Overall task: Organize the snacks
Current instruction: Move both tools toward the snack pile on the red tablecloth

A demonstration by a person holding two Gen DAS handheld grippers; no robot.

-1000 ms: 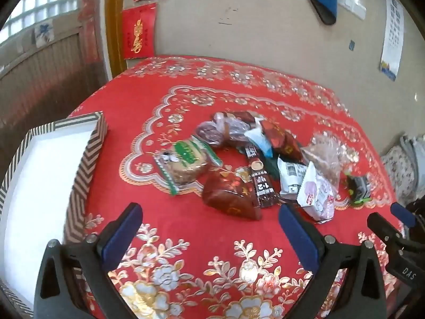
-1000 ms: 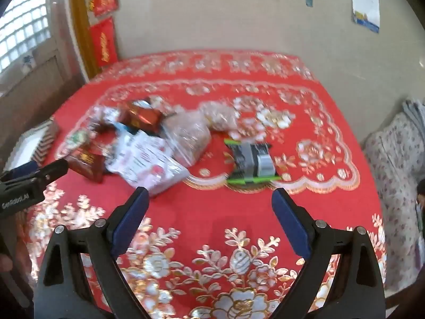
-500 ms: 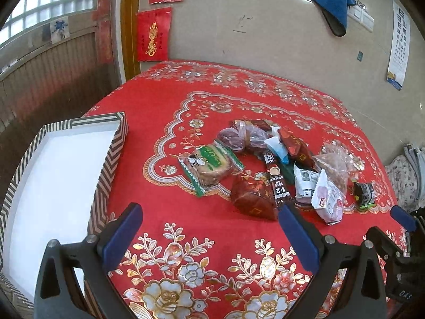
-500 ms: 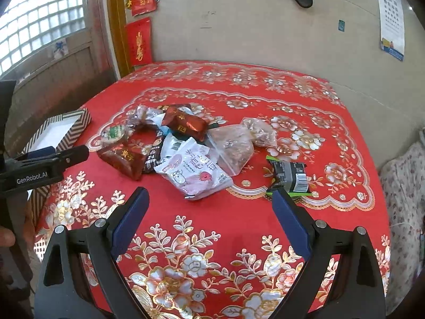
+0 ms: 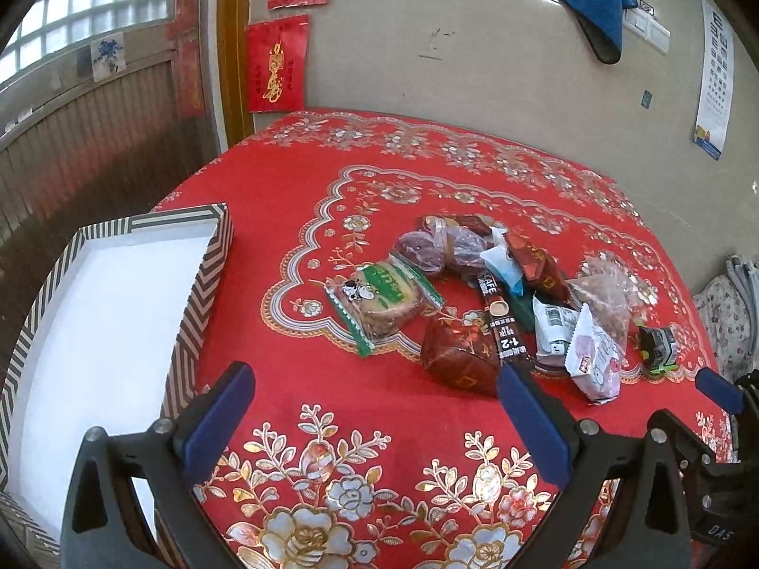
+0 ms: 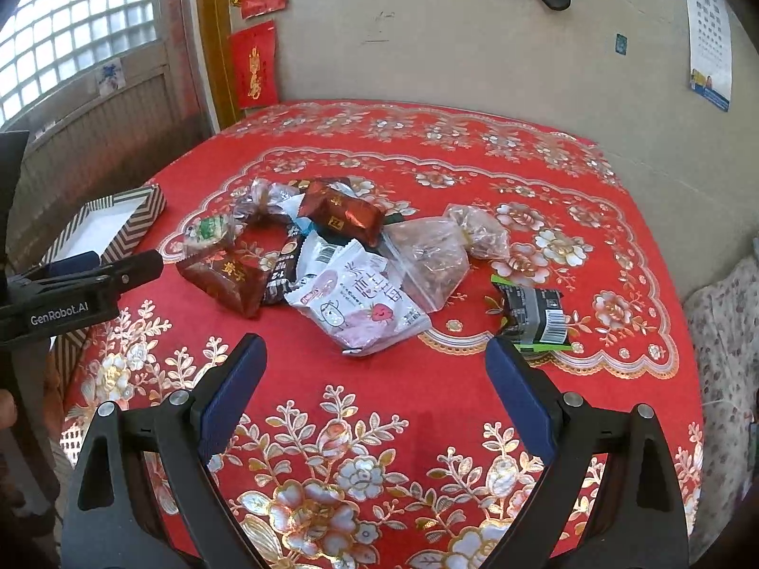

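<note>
Both grippers hover above the near edge of the bench, jaws spread wide and holding nothing. The snacks lie in a loose pile at the centre of the red cloth; none is in the striped box [image 5: 199,279], which stands empty at the left edge.

The left gripper [image 5: 374,419] faces the dark red foil pack [image 5: 458,355], which lies just ahead and slightly right of its centreline, long axis running diagonally toward the near right. The green biscuit pack [image 5: 386,296] sits beyond it, toward the box.

The right gripper [image 6: 377,379] faces the white and pink pouch [image 6: 360,301], directly ahead and the nearest item to it. The black and green packet [image 6: 533,315] lies apart, ahead of its right finger. The pouch probably overlaps neighbouring wrappers; the contact edge is unclear.
</note>
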